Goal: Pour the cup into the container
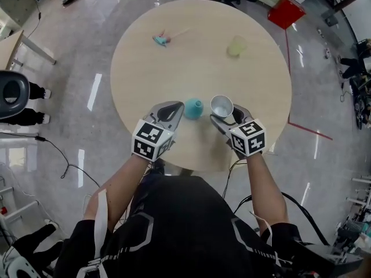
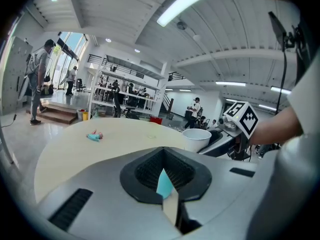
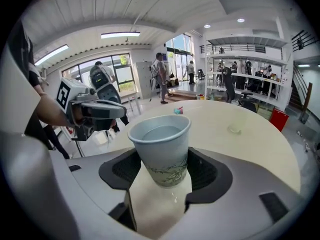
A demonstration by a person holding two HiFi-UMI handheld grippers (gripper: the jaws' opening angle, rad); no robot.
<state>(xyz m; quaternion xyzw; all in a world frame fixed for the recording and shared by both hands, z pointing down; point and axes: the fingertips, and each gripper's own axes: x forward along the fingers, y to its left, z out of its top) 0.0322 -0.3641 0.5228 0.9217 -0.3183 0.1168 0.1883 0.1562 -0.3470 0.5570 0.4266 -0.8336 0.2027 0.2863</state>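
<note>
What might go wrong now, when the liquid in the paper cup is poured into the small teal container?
1. The teal container looks smaller than the mouth of the paper cup, so liquid may miss it or overflow onto the table.
2. The right hand-held gripper holds the paper cup low down; more squeeze could buckle it.
3. Whether the left hand-held gripper grips the container is unclear; it might tip.
</note>
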